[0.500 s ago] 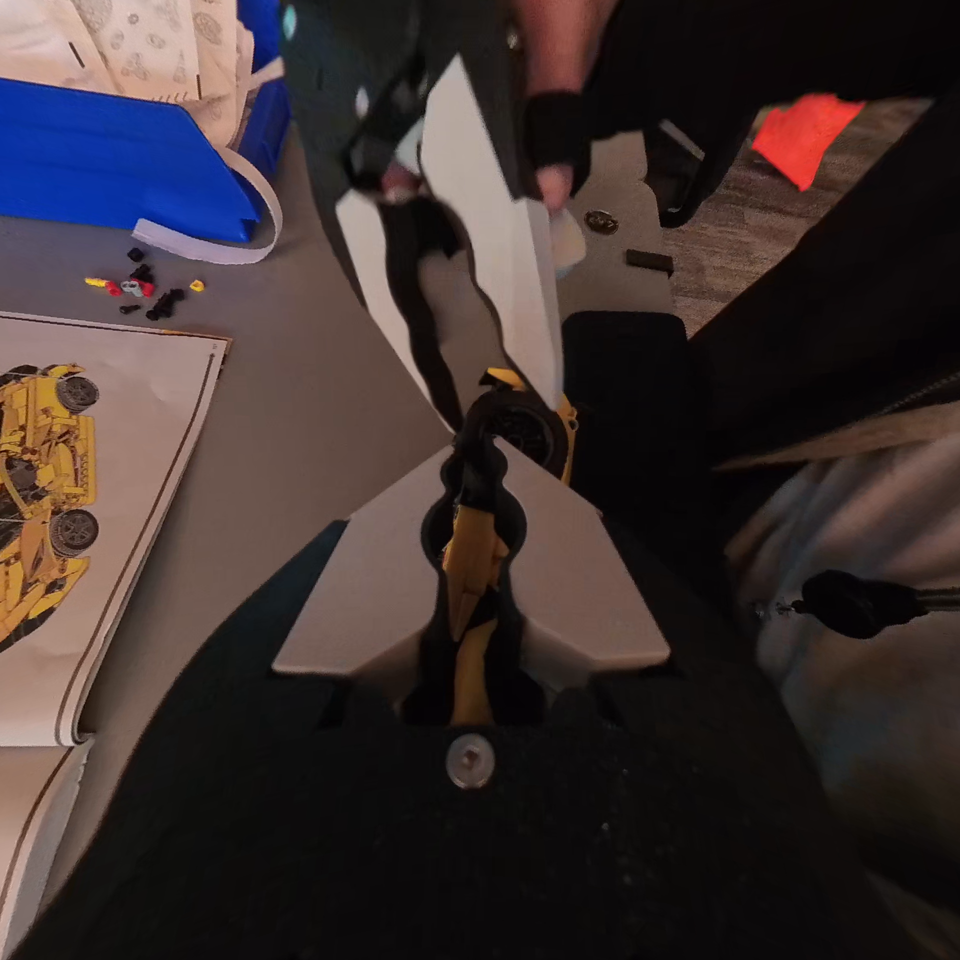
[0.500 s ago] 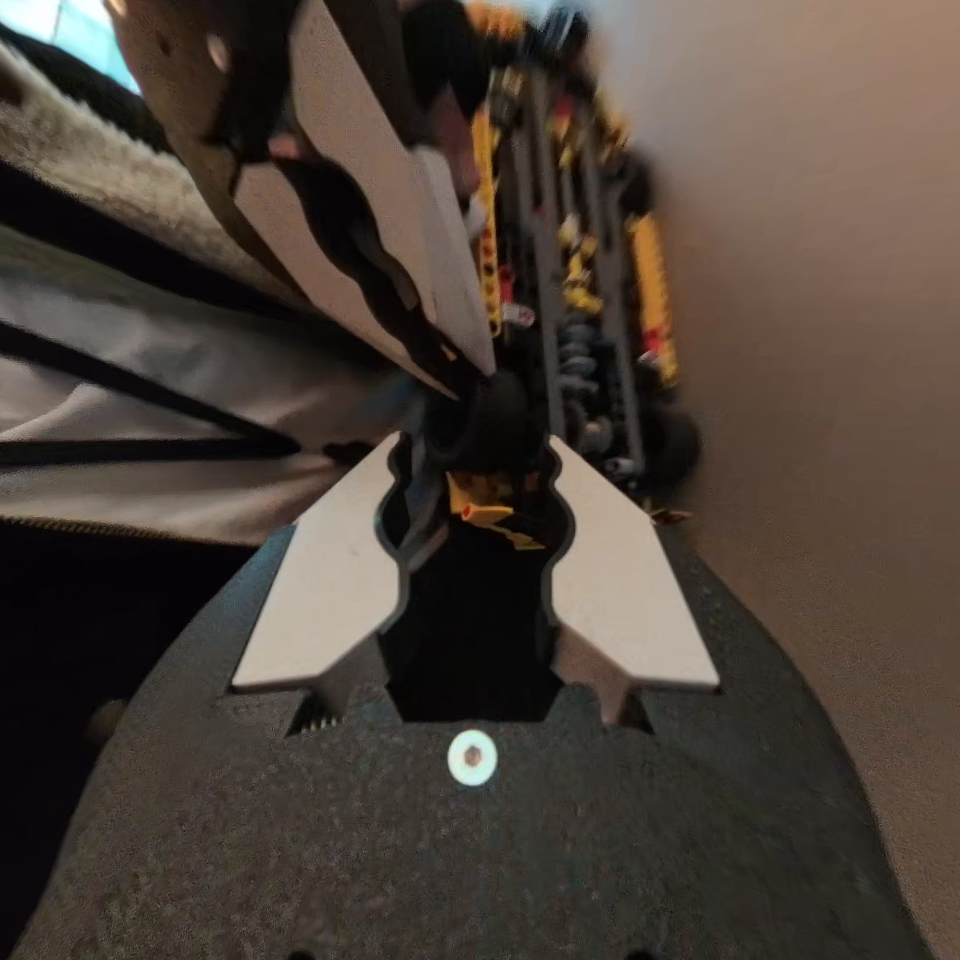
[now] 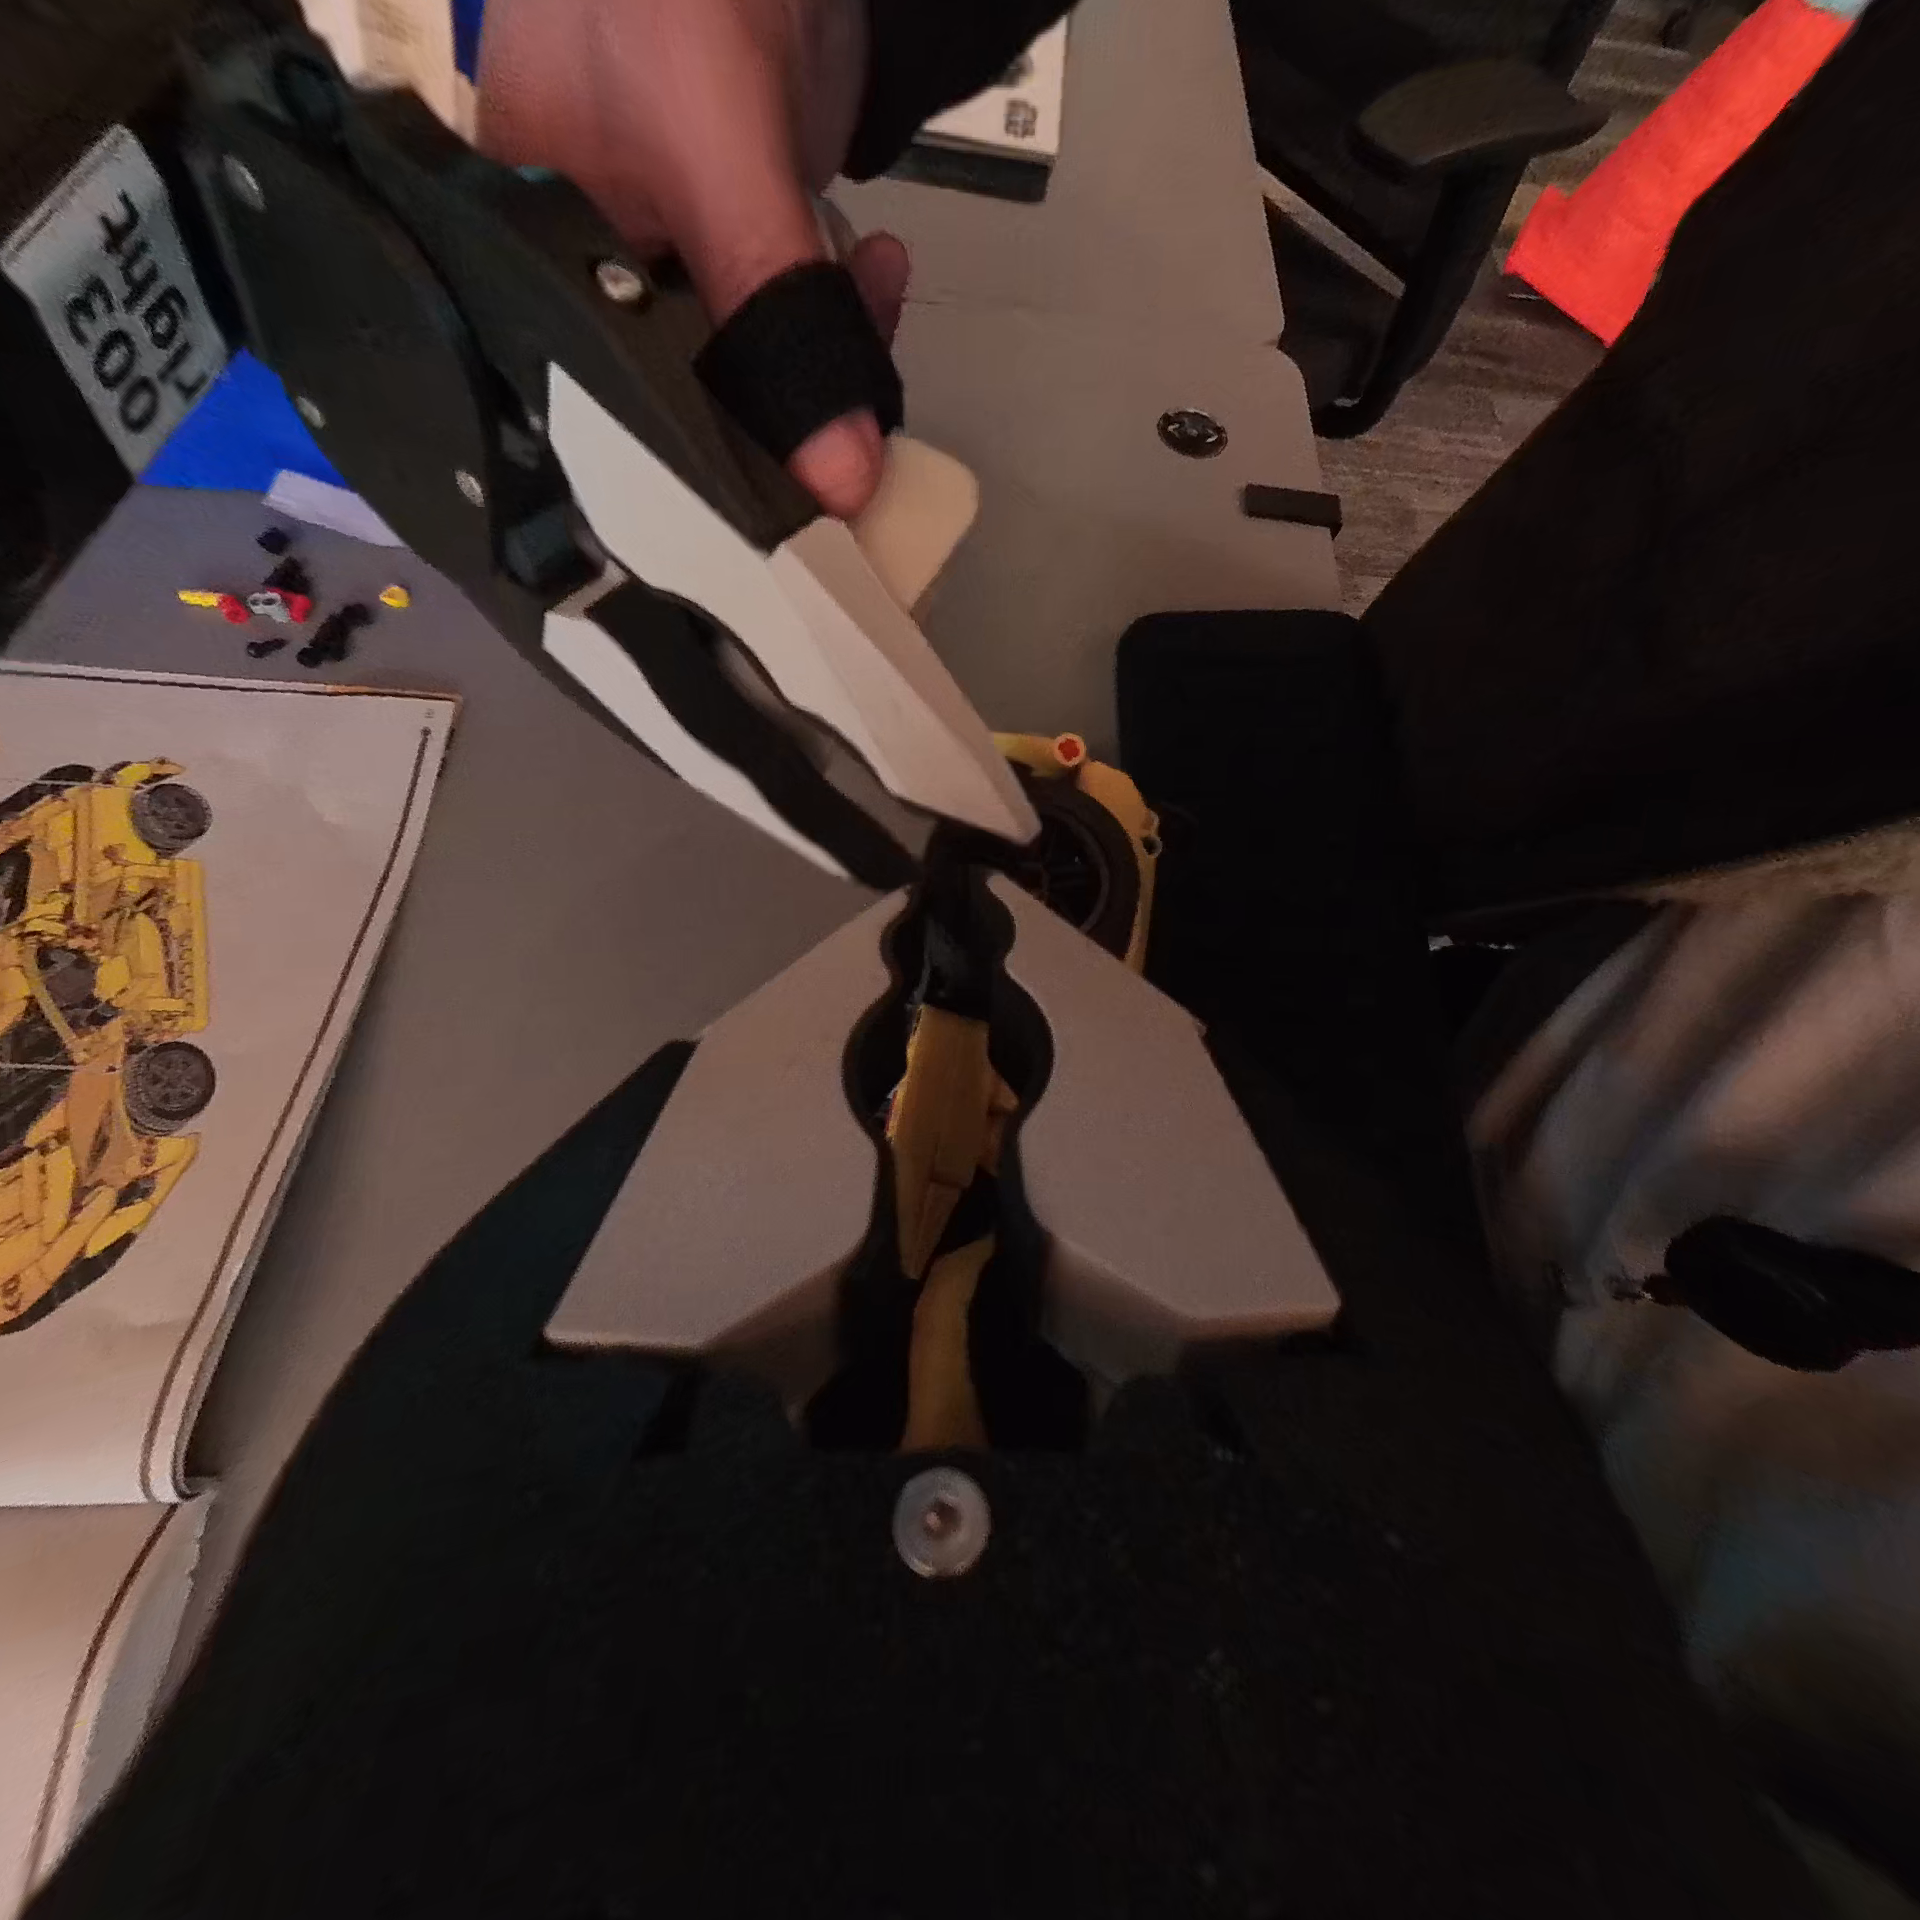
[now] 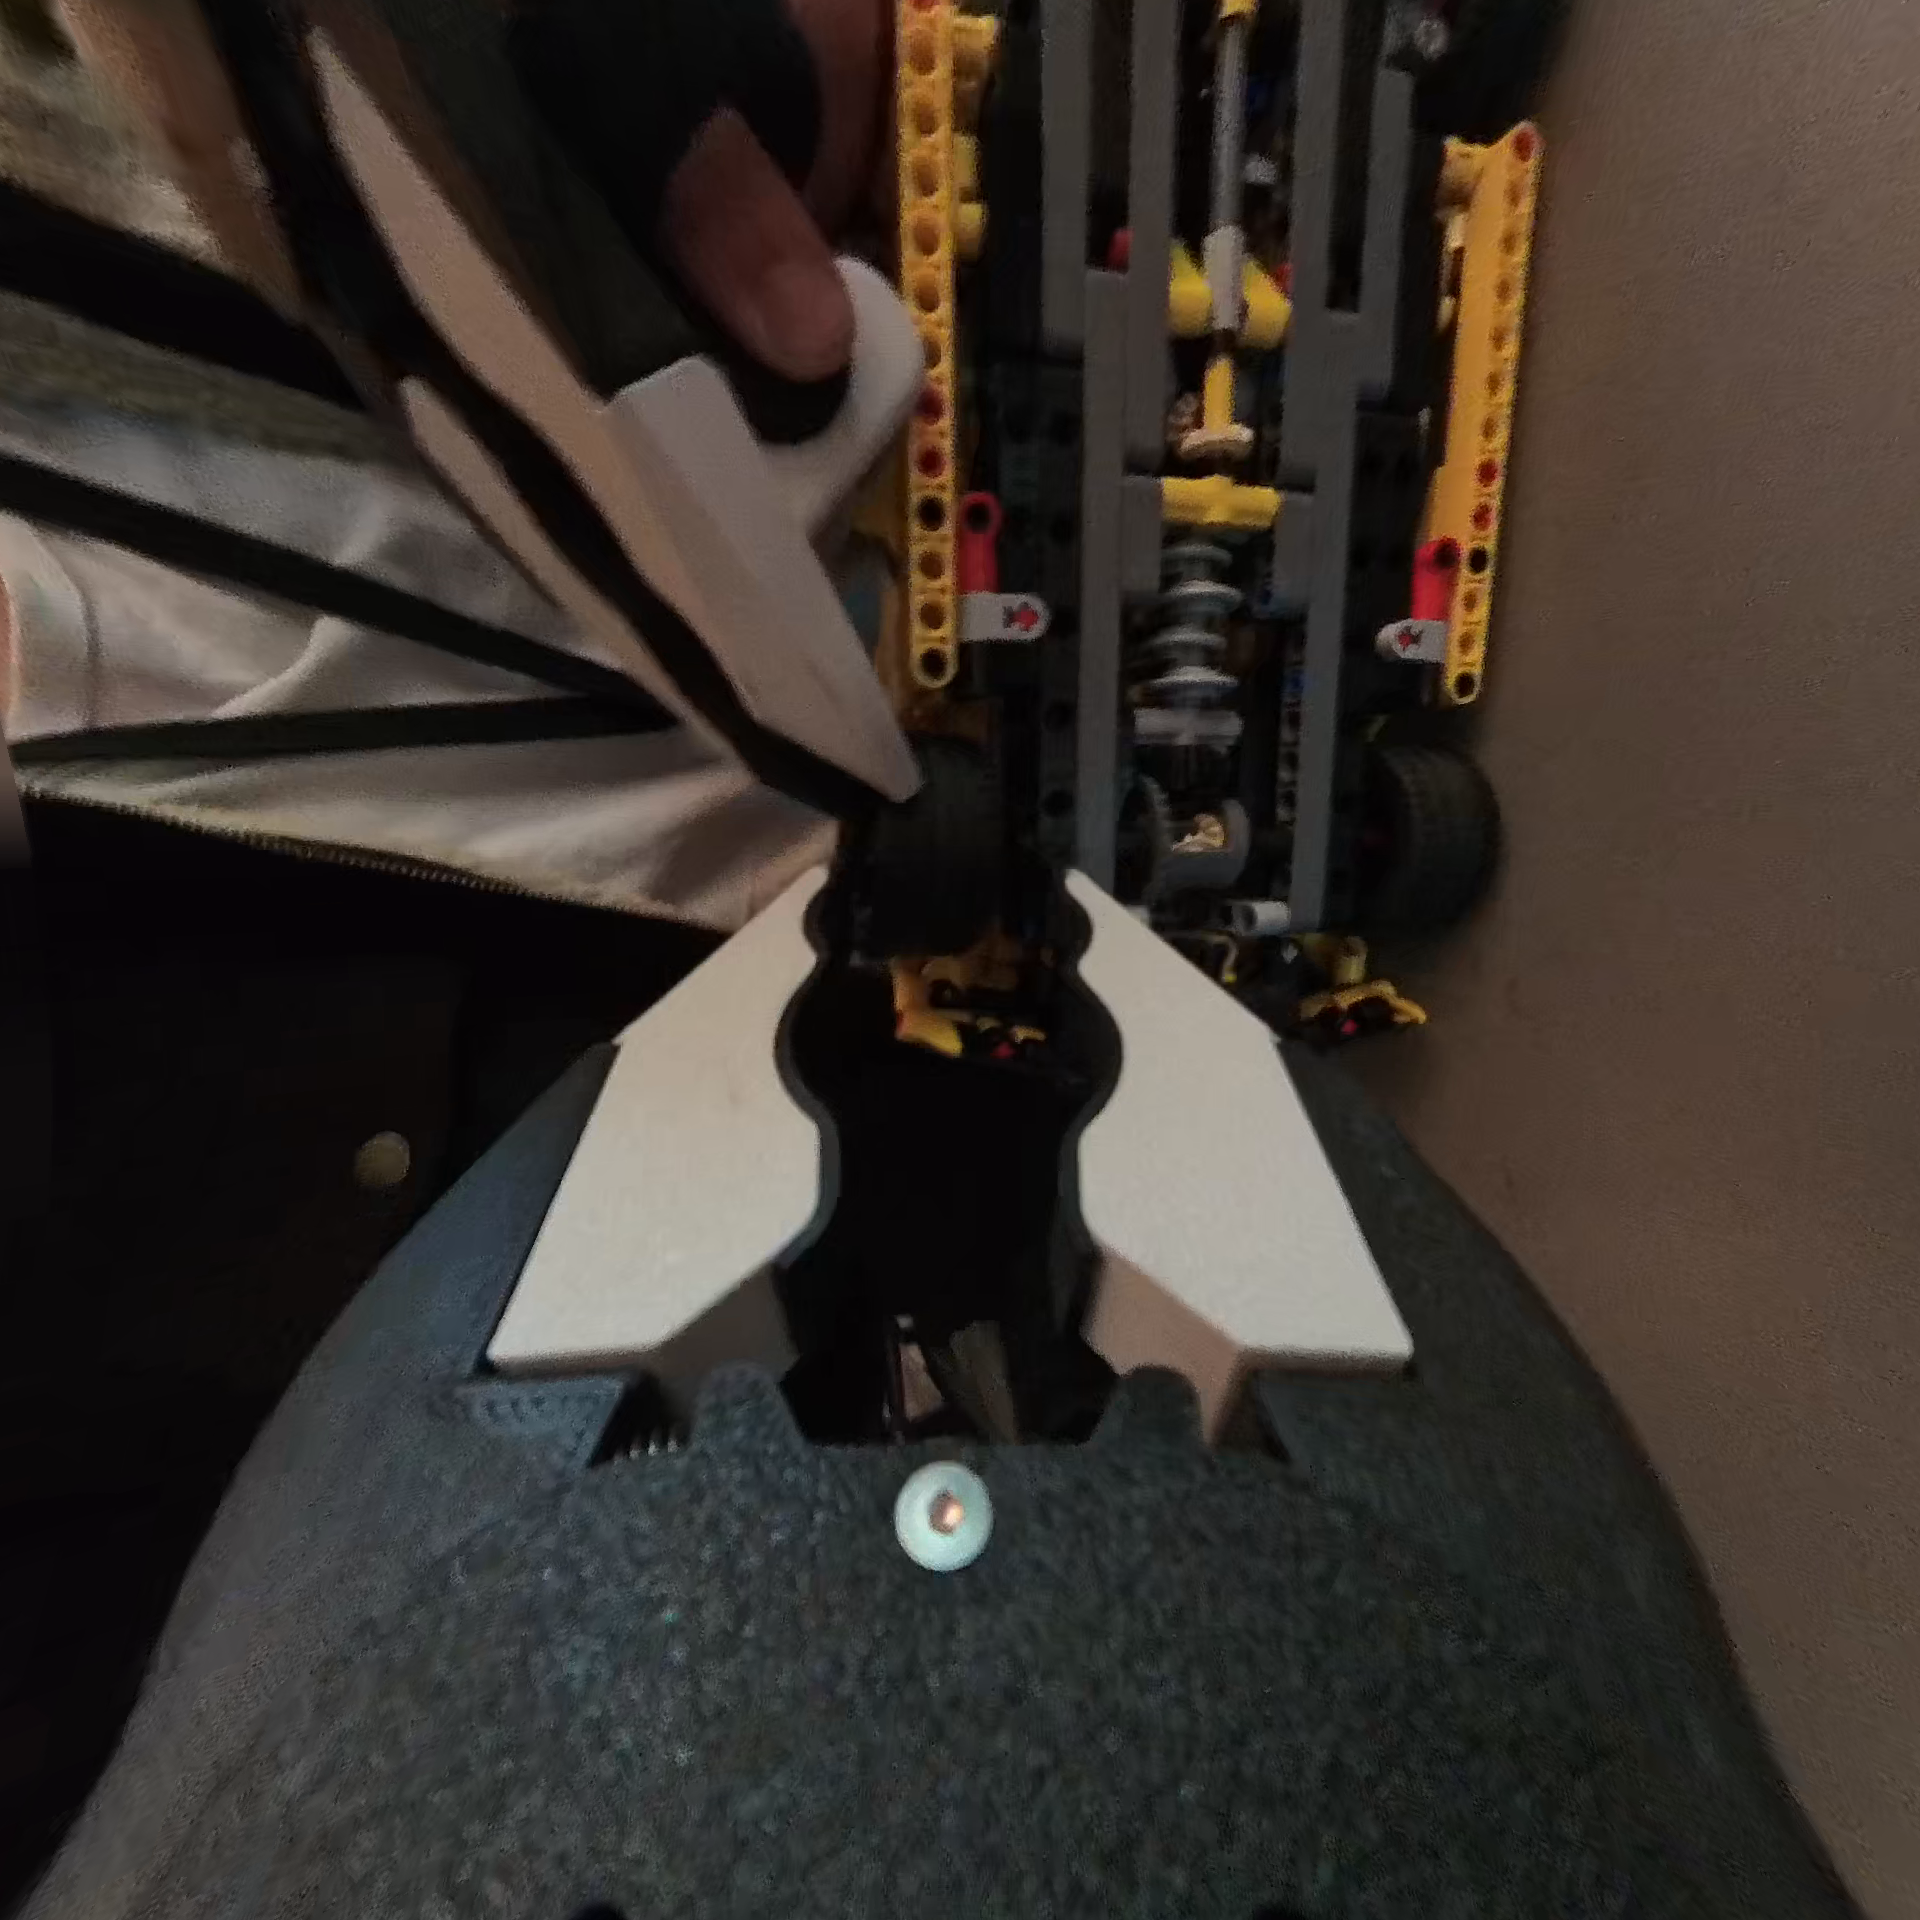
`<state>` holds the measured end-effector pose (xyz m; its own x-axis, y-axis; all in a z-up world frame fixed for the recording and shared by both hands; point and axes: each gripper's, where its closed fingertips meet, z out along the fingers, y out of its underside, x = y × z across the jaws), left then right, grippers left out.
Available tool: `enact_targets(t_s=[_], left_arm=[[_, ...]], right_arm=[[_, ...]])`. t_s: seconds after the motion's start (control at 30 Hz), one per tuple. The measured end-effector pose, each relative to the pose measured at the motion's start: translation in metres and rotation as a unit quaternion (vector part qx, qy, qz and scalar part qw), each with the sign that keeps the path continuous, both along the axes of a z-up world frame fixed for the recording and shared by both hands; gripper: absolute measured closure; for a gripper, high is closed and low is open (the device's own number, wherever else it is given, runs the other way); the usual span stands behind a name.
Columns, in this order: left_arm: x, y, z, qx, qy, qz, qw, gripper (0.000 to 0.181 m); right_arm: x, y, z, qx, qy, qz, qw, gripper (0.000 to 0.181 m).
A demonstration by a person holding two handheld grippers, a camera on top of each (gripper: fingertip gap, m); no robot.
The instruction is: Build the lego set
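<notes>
The lego car (image 4: 1216, 623) is yellow, grey and black and is held in the air with its underside towards the right wrist view. My right gripper (image 4: 945, 904) is shut on the car's end, around a black tyre (image 4: 935, 842). My left gripper (image 3: 951, 914) is shut on a yellow and black part of the car (image 3: 951, 1122), next to a wheel (image 3: 1086, 862). The right gripper (image 3: 966, 852) comes in from the upper left in the left wrist view, tips at that wheel. The left gripper (image 4: 883, 790) touches the tyre from the upper left in the right wrist view.
An open instruction booklet (image 3: 208, 1039) with a picture of the yellow car lies on the grey table (image 3: 582, 883) at the left. Several small loose pieces (image 3: 281, 613) lie behind it, near a blue bin (image 3: 239, 436). A person's clothing (image 3: 1714, 1039) fills the right. The tips of both grippers are at nearly the same place.
The right gripper has swung round and now comes in lower from the upper left in the left wrist view. The car has turned straighter and sharper in the right wrist view. Both grips hold.
</notes>
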<state>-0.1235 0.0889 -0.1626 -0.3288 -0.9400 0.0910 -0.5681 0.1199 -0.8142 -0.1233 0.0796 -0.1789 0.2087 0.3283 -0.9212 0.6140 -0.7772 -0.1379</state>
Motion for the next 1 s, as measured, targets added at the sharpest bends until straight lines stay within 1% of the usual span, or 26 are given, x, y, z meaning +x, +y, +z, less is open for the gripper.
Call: enact_targets(t_s=[0.07,0.13,0.23,0.37,0.5,0.53,0.6,0.63,0.73,0.77,0.83,0.9,1.0], left_arm=[[0.0,0.001,0.001,0.009,-0.007,0.002,1.0,0.173],[-0.001,-0.002,0.001,0.007,-0.008,-0.002,1.0,0.173],[-0.002,-0.003,0.001,0.011,-0.009,-0.003,1.0,0.173],[-0.004,-0.006,0.001,0.006,-0.006,-0.002,1.0,0.173],[-0.005,-0.009,0.001,-0.003,-0.003,-0.006,1.0,0.173],[-0.005,-0.008,0.001,-0.003,-0.003,-0.005,1.0,0.173],[-0.004,-0.007,0.001,-0.001,-0.003,-0.002,1.0,0.173],[-0.004,-0.006,0.001,0.0,-0.004,-0.001,1.0,0.173],[-0.004,-0.006,0.001,-0.002,-0.003,-0.001,1.0,0.173],[-0.004,-0.006,0.001,-0.005,-0.002,-0.001,1.0,0.173],[-0.004,-0.007,0.001,-0.011,0.0,-0.002,1.0,0.173],[-0.005,-0.008,0.0,-0.017,0.007,-0.003,1.0,0.173],[-0.004,-0.006,-0.001,-0.005,0.004,0.003,1.0,0.173]], right_arm=[[0.005,0.005,0.002,0.041,0.002,0.005,0.999,0.144],[-0.001,0.008,0.004,0.067,0.024,-0.006,0.997,0.141],[-0.008,0.0,-0.006,0.06,0.021,0.014,0.998,0.137],[-0.01,-0.002,-0.006,0.049,0.054,0.031,0.997,0.136],[-0.012,-0.006,-0.004,0.028,0.085,0.046,0.995,0.122],[-0.013,-0.007,-0.002,0.019,0.092,0.046,0.995,0.116],[-0.013,-0.005,-0.003,0.026,0.096,0.047,0.994,0.113],[-0.014,-0.005,-0.004,0.033,0.096,0.049,0.994,0.106],[-0.015,-0.006,-0.005,0.043,0.091,0.067,0.993,0.11],[-0.016,-0.008,-0.003,0.041,0.095,0.075,0.992,0.115],[-0.018,-0.008,-0.009,0.046,0.08,0.087,0.992,0.126],[-0.018,-0.009,-0.01,0.043,0.09,0.096,0.99,0.128],[-0.018,-0.007,-0.01,0.026,0.099,0.09,0.991,0.129]])
